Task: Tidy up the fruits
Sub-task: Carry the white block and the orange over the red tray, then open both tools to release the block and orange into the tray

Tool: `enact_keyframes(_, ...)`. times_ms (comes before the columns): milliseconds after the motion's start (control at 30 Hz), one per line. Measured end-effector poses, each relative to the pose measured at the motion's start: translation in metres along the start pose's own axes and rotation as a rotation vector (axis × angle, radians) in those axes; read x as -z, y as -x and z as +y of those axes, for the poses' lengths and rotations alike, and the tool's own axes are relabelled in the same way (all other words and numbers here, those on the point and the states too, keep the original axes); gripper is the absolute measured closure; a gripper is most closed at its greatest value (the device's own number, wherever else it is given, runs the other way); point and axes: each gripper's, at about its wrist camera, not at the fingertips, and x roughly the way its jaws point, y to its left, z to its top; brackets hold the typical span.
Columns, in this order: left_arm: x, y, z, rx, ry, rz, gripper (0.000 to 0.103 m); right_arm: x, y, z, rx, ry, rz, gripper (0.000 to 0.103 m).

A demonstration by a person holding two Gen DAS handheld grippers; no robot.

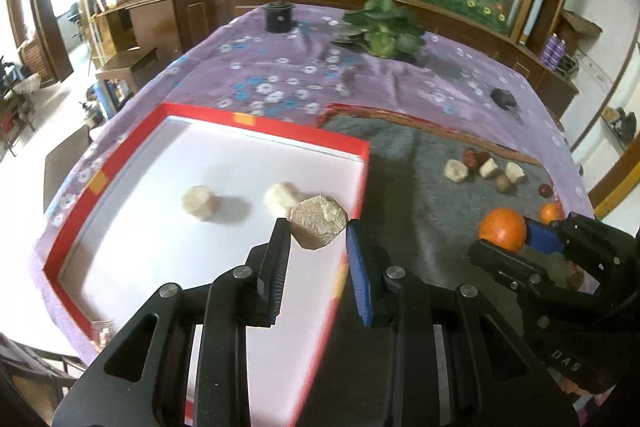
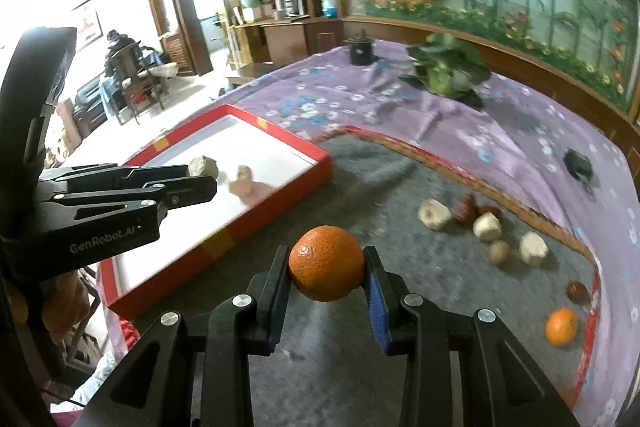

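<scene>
My left gripper point(image 1: 318, 231) is shut on a beige cut fruit chunk point(image 1: 319, 221) and holds it above the right side of the red-rimmed white tray point(image 1: 248, 125). Two more beige chunks point(image 1: 199, 202) point(image 1: 282, 197) lie in the tray. My right gripper point(image 2: 326, 269) is shut on an orange point(image 2: 326, 263) and holds it above the grey mat point(image 2: 360, 171); the orange also shows in the left wrist view point(image 1: 503, 229). The left gripper shows in the right wrist view point(image 2: 200, 173).
On the grey mat lie several beige chunks point(image 2: 434, 214), dark red dates point(image 2: 464, 209), a brown round fruit point(image 2: 499, 251) and a second orange point(image 2: 562, 326). A leafy plant point(image 1: 380, 27), a black pot point(image 1: 279, 17) and a small dark object point(image 1: 504, 98) sit on the purple cloth.
</scene>
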Motion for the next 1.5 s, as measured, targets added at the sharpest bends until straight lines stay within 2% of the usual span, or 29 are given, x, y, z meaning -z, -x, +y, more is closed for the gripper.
enact_keyframes(300,0.007,-0.003,0.045,-0.021,0.073,0.035,0.075,-0.027,-0.029,0.036,-0.081,0.068,0.013,0.069)
enact_keyframes(500,0.012,-0.013,0.065,-0.040,0.105,0.069,0.075,-0.037,-0.059,0.057,-0.152,0.090,0.053,0.069)
enact_keyframes(767,0.017,-0.026,0.085,-0.083,0.147,0.098,0.075,-0.039,-0.091,0.084,-0.179,0.161,0.122,0.069)
enact_keyframes(933,0.020,-0.036,0.094,-0.080,0.203,0.140,0.075,-0.035,-0.110,0.088,-0.186,0.162,0.163,0.069)
enact_keyframes(1033,0.020,-0.038,0.097,-0.083,0.228,0.149,0.075,-0.034,-0.111,0.084,-0.175,0.147,0.144,0.069)
enact_keyframes(1067,0.019,-0.037,0.097,-0.087,0.231,0.147,0.072,-0.035,-0.110,0.082,-0.189,0.130,0.145,0.069)
enact_keyframes(1167,0.018,-0.035,0.096,-0.091,0.235,0.130,0.049,-0.037,-0.101,0.078,-0.207,0.102,0.118,0.065)
enact_keyframes(1200,0.017,-0.033,0.095,-0.088,0.239,0.118,0.047,-0.037,-0.097,0.077,-0.207,0.099,0.108,0.063)
enact_keyframes(1367,0.013,-0.023,0.088,-0.111,0.221,0.086,0.047,-0.032,-0.075,0.068,-0.188,0.080,0.077,0.062)
enact_keyframes(1500,0.011,-0.017,0.070,-0.098,0.188,0.073,0.047,-0.024,-0.056,0.053,-0.166,0.051,0.057,0.061)
